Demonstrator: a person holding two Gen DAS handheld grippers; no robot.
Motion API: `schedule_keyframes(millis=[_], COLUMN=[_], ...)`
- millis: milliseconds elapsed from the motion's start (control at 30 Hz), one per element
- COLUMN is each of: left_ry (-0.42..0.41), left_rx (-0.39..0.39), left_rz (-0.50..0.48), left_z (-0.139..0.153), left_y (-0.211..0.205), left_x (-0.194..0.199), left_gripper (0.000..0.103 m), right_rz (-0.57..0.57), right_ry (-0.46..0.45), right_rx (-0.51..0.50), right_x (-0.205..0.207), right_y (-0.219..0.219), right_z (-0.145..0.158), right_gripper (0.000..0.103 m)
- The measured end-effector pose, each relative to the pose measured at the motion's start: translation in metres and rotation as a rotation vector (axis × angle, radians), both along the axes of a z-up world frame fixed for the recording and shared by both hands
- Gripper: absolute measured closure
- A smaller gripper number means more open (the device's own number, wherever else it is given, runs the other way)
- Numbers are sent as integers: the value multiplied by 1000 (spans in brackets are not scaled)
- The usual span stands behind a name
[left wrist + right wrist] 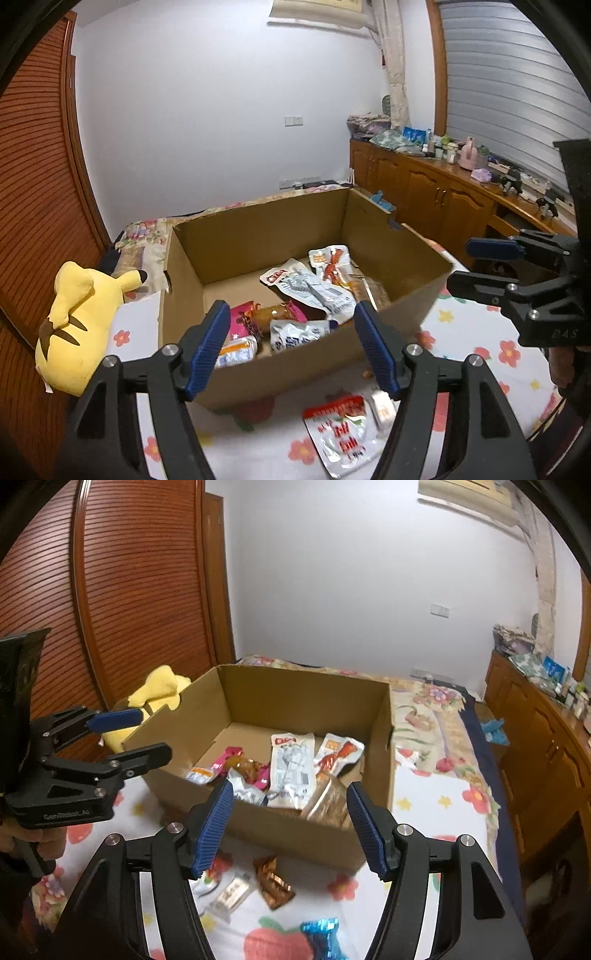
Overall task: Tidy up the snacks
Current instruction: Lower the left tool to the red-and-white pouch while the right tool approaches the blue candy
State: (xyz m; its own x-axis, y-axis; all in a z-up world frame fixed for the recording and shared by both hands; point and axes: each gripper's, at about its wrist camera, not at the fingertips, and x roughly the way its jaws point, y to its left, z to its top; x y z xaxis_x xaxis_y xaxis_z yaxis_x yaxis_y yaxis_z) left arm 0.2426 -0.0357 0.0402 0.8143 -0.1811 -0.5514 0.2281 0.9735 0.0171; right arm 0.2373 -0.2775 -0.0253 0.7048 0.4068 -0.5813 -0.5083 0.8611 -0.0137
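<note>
blue-padded left gripper [290,341] and right gripper [290,821] both hang released, nothing between their jaws, over the near wall of the cardboard box [295,369]; snack packets [293,766] lie inside, a red-and-white pouch [341,430] outside on the floral sheet [480,332].

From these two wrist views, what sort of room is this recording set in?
Most likely a bedroom in a home: a bed with a floral sheet holds the cardboard box, a yellow plush toy lies beside it, and a cluttered wooden cabinet runs along the wall.
</note>
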Motion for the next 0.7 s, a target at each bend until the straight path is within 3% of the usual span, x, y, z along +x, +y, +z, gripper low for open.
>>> schedule_keyframes(millis=[333,700], left_ry=[-6,74], left_rx=[-5,-23], left_rz=[-42,-54], left_z=[-12,-52], left_y=[-8,-17], left_x=[-56,-62], left_gripper=[30,30], right_rz=[-36,-48], right_ry=[46,104], right_rx=[16,-36], right_x=[-37,-49], right_y=[-30,-50], right_z=[-27,-69], right_gripper=[37,39])
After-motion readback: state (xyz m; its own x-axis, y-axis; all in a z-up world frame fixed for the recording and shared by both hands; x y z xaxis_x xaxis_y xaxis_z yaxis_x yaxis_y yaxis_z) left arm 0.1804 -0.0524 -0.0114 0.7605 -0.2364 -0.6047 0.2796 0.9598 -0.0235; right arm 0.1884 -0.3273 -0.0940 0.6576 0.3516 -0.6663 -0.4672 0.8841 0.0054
